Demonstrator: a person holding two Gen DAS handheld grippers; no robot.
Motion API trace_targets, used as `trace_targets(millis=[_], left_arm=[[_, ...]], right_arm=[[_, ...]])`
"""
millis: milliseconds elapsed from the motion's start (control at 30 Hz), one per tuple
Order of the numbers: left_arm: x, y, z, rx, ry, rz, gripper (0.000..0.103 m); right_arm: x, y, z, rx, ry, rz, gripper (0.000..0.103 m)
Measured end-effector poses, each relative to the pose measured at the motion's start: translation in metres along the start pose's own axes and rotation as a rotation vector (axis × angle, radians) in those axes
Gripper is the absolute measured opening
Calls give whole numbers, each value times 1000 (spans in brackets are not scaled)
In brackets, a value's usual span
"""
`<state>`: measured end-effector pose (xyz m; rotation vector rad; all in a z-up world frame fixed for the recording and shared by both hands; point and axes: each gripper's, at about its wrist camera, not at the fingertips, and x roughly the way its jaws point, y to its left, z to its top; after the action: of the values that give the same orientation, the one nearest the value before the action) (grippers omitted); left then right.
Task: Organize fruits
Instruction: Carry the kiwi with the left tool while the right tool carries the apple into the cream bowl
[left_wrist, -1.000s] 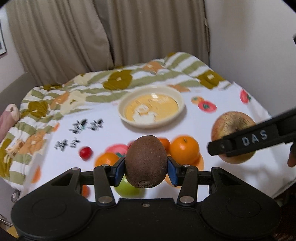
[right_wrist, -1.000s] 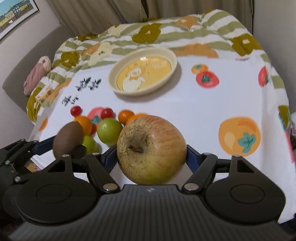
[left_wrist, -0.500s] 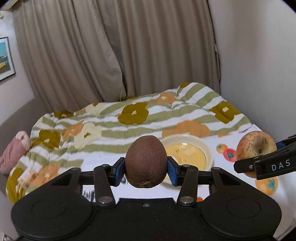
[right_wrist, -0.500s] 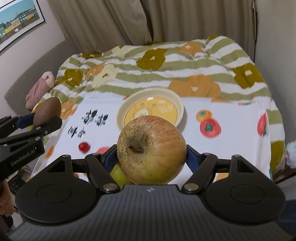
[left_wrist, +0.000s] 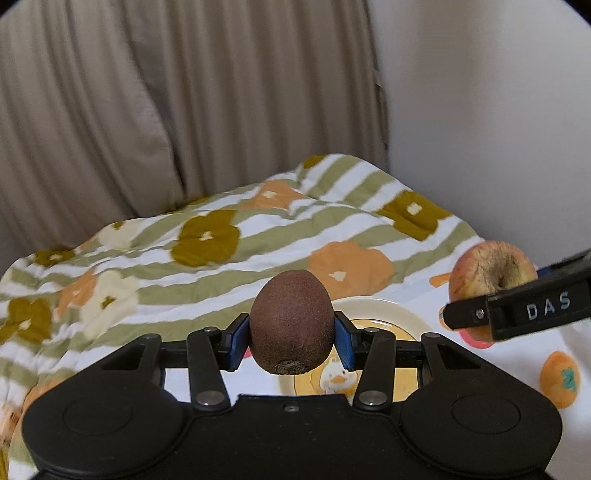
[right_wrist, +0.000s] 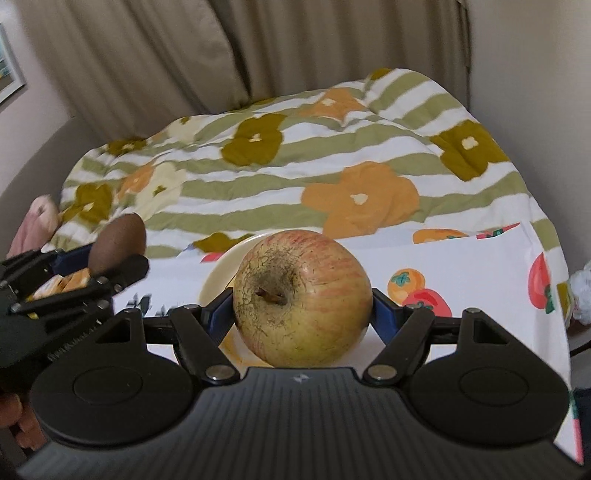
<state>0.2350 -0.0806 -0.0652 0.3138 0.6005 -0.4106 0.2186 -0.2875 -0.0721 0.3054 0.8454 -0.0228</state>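
My left gripper (left_wrist: 291, 341) is shut on a brown kiwi (left_wrist: 291, 317), its blue pads pressing both sides. Just below and beyond the kiwi lies the cream plate (left_wrist: 402, 314) with a yellow duck picture. My right gripper (right_wrist: 303, 314) is shut on a large yellow-red apple (right_wrist: 302, 295), stem end facing the camera. The plate (right_wrist: 218, 273) shows partly behind that apple. In the left wrist view the apple (left_wrist: 491, 266) hangs at the right, held by the other tool. In the right wrist view the kiwi (right_wrist: 118, 242) appears at the left in the left tool.
A white cloth (right_wrist: 461, 266) printed with fruit covers the table. Behind it lies a striped, flowered quilt (left_wrist: 221, 236), then beige curtains (left_wrist: 184, 92) and a white wall. A pink soft item (right_wrist: 37, 221) sits at the far left. The other fruits are out of view.
Both grippers have travelled forward and slightly up with their fruit, from over the pile of loose fruit to over the plate. The loose fruits have dropped out of view. Grips are unchanged.
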Motion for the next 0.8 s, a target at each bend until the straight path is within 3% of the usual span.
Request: trace_targets(millis=[367,800], left_arm=[[107,-9,-15,164,48,-129,52],[147,-26,-35,278,113,-174,53]], right_arm=[[71,-13,12,128,29,-123,90],[94,-15,2,159,68,-160,90]])
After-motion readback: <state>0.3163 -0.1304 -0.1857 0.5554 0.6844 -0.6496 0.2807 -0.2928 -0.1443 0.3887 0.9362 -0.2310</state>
